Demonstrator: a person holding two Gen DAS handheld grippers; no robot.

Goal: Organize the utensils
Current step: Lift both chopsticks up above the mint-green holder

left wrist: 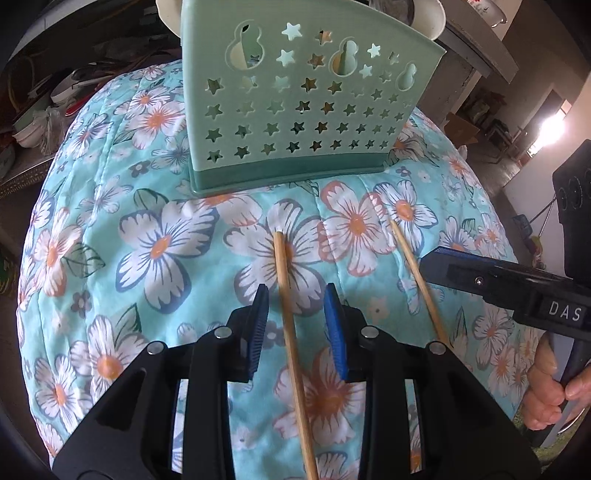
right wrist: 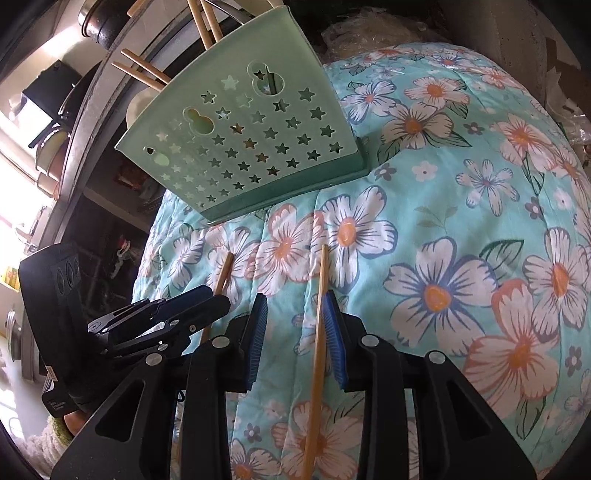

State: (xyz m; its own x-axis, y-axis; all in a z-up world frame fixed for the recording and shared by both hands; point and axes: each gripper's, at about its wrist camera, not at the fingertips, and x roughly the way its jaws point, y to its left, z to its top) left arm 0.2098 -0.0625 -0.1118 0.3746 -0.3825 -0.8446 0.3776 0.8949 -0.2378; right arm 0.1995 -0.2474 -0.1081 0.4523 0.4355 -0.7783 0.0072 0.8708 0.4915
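Observation:
Two wooden chopsticks lie on a flowered turquoise quilt [left wrist: 110, 206] in front of a mint-green holder [left wrist: 295, 110] pierced with star holes. My left gripper [left wrist: 297, 291] is open and straddles one chopstick [left wrist: 282, 266] without its blue pads pressing on it. The other chopstick [left wrist: 408, 254] lies to the right, where the right gripper [left wrist: 428, 264] reaches in. In the right wrist view my right gripper [right wrist: 295, 295] is open around that chopstick [right wrist: 322, 280], which lies close to the right pad. The left gripper [right wrist: 218, 299] and its chopstick [right wrist: 225, 269] are to the left.
Several chopsticks [right wrist: 205, 22] stand in the holder [right wrist: 240, 140]. A hand [left wrist: 546, 398] grips the right tool's handle. White bowls [left wrist: 424, 18] sit behind the holder, and cluttered shelves with dishes [left wrist: 55, 103] are off the quilt's left edge.

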